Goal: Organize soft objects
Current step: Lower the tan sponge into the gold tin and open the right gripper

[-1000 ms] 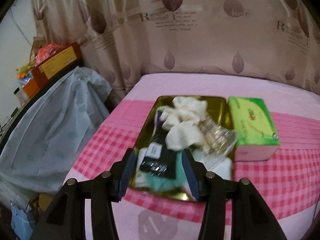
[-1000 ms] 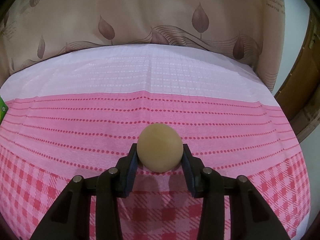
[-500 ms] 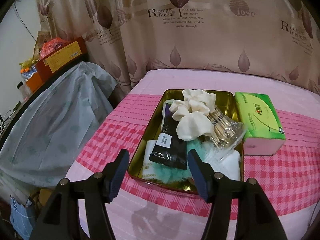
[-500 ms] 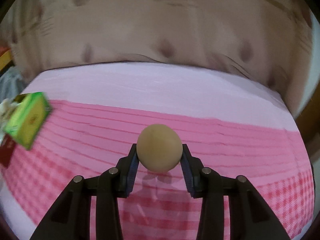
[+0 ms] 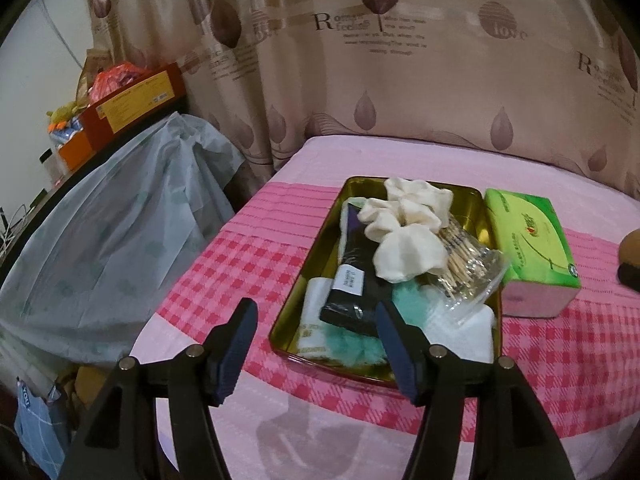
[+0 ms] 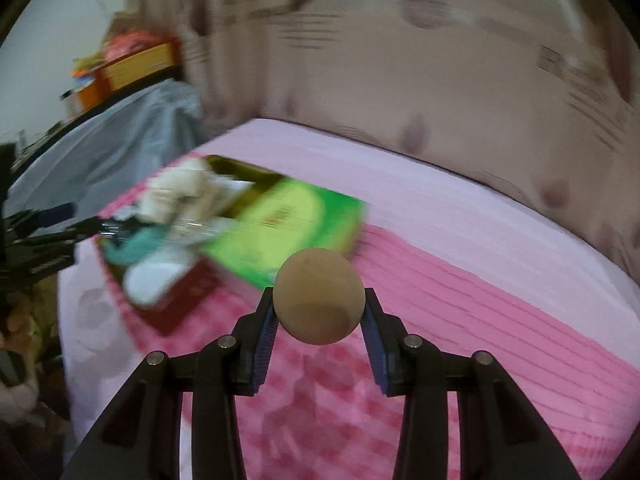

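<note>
Ball, tan, round, one, gripped by right claw at frame centre; left claw wide open, empty, before gold tray.

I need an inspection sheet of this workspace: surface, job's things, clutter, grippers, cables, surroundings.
Surface: bed with pink checked cover.
Job's things: gold tray holding cream cloth, black pouch, bag of sticks; tan ball.
Clutter: green tissue pack beside the tray.
Grippers: left gripper open, empty; right gripper shut on the ball.
Cables: thin wire on the wall.
Surroundings: curtain, covered shelf.
</note>
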Demonstrator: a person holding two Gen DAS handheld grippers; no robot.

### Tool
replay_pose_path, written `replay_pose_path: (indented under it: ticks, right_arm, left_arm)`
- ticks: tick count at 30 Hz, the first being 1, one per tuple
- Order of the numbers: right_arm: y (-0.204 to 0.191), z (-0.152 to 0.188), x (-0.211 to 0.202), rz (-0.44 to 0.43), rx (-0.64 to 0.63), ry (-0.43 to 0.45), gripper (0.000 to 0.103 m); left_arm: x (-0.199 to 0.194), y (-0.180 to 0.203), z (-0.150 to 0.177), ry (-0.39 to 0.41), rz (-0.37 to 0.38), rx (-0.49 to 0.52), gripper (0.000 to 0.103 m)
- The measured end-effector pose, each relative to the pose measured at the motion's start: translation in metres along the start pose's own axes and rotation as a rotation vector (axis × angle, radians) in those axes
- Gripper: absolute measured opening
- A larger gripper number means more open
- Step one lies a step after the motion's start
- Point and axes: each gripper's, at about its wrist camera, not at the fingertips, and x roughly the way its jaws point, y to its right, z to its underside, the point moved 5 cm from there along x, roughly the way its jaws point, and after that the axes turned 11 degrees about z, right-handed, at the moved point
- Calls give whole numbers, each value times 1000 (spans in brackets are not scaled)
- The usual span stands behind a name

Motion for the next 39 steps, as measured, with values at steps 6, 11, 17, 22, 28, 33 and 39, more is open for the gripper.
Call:
replay_pose_path:
  ticks: [6,11,17,22,28,33,39]
  right_arm:
    - [-65,-19,4,-104,-55,9,38]
    - [-108,-29,17,-159,-94,2,38]
    - [-139,-31,38,-181,-125,-30,38]
    - [-146,-36,55,-161,-144,-42,38]
    - [-147,-46,76,-97,-153,-34,38]
    - [-149,-48,84,-76,-143,-31,40]
    - [-147,-47,71,-71,-99,-14,57]
  left_arm:
    - [-3,-18,-3,11,-44,-46,63]
    - [-6,-33,-5,20,-62,-83,63]
    - [-4,-46,-5,17,-65,-130,63]
    - [-5,-45,-5,15,-62,-128,63]
    - [-5,-45,-5,19,-61,-129,63]
    - [-3,-44,-4,14,-53,-131,63]
    - [-1,-40,-3,8,-41,-121,63]
